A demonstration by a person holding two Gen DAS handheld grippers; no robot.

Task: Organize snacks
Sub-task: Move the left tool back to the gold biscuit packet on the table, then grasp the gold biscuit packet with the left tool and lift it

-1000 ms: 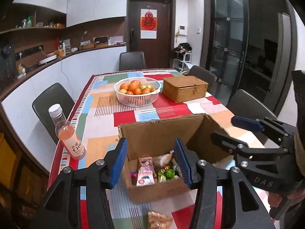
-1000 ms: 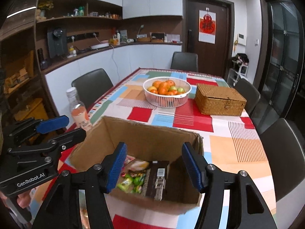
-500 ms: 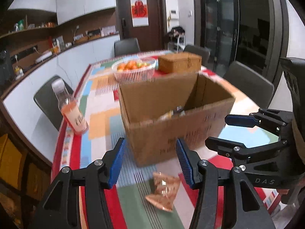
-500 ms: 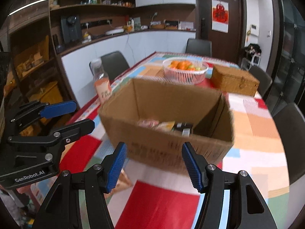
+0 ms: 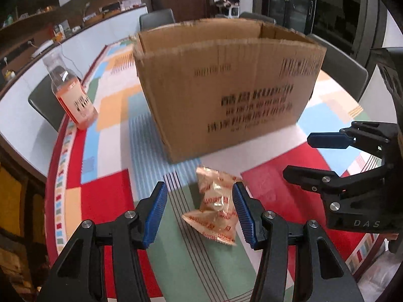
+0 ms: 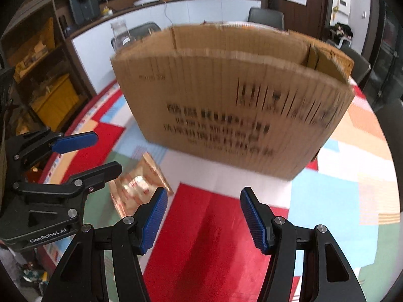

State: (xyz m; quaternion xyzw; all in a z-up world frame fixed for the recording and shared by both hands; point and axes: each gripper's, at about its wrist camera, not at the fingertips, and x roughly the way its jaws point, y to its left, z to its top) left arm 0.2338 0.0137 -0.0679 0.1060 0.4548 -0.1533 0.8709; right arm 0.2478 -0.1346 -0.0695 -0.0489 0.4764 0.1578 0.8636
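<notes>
Left gripper (image 5: 199, 212): fingers spread wide — straddling a snack packet (image 5: 216, 210) on the table (image 5: 105, 196).
Right gripper (image 6: 203, 217): fingers released, empty.
Cardboard box (image 5: 226, 85): upright, just behind.

Cardboard box (image 5: 226, 85) stood upright on the tabletop (image 5: 110, 201), open top facing up. Snack packet (image 5: 216, 209) lay on the tabletop just in front of the box's near wall, apart from it. Bottle (image 5: 73, 95) stood upright left of the box, near the tabletop's left edge. Left tool (image 5: 199, 214) straddled the packet, fingers spread either side. Right tool (image 6: 204, 219) sat right of the packet, spread wide over bare tabletop. Chairs (image 5: 156, 20) stood behind the box.
</notes>
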